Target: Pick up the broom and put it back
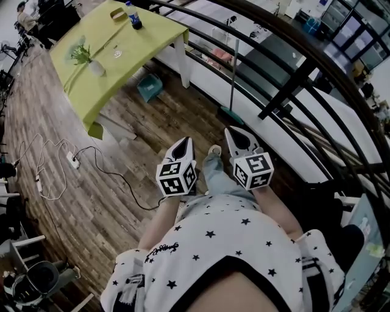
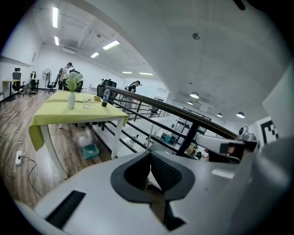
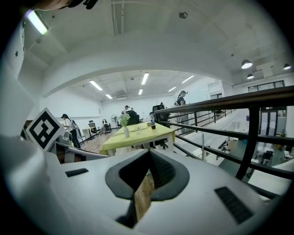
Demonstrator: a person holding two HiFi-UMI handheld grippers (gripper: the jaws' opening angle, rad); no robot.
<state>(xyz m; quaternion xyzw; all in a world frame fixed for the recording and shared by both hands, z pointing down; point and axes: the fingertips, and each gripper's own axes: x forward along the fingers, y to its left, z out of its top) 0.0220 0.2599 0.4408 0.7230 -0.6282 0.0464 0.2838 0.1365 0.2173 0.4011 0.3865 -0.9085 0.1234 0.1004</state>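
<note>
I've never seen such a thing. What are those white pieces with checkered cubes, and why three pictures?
No robot here: a person holds a two-jaw gripper in each hand. The head view looks down from the person's head on the left gripper and right gripper; the marked cubes belong to them. The other two pictures come from cameras riding on each gripper. Both are shut, holding nothing. Ahead a broom stands against the railing; the yellow-green table bears a vase and bottle.
</note>
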